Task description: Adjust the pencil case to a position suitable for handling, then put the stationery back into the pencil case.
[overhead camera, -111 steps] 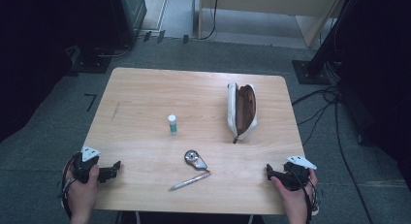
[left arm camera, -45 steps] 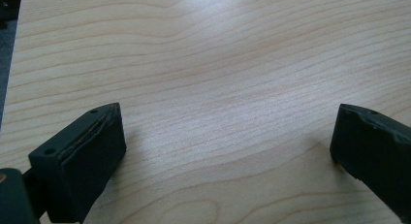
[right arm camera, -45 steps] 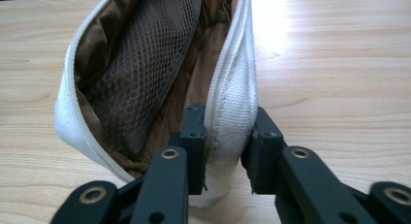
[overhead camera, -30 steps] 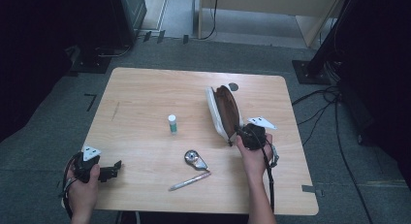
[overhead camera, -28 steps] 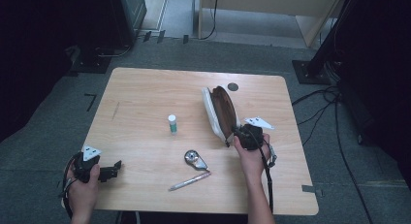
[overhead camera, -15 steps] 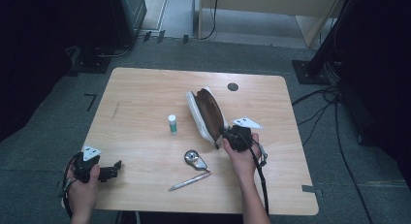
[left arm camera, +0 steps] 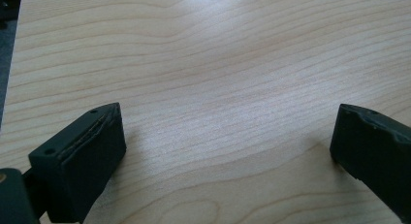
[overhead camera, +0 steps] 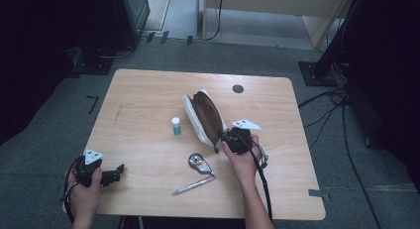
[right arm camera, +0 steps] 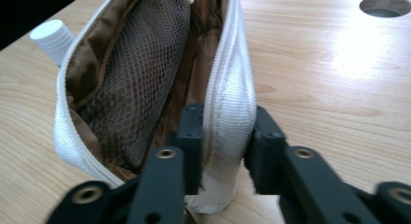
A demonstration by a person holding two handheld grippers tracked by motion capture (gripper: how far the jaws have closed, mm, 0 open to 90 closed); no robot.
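No writing can be read on anything here. Nearest the person, at about 7 o'clock on the tabletop (overhead camera: 148, 95), the left tongs (overhead camera: 118, 172) rest in the left hand (overhead camera: 84, 189) with their jaws spread wide; in the left gripper view they frame bare wood and touch nothing. At about 6 o'clock lies a pen (overhead camera: 193, 185), and just beyond it a small round metal piece (overhead camera: 197, 161). The right hand (overhead camera: 241, 157) holds the right tongs (overhead camera: 222, 136) at about 4 o'clock from the middle. In the right gripper view the right tongs (right arm camera: 224, 132) straddle the near end of the pouch (right arm camera: 145, 83), one jaw inside against the brown lining and one outside the white zipped wall; the jaws have just been opening a little, and whether the pads press the wall cannot be told. The pouch (overhead camera: 204, 117) stands open near the middle of the tabletop, its mesh pocket showing. Just beside it at 9 o'clock stands a small white-capped bottle (overhead camera: 176, 127). Farthest, at about 1 o'clock, is a round hole (overhead camera: 237, 88).
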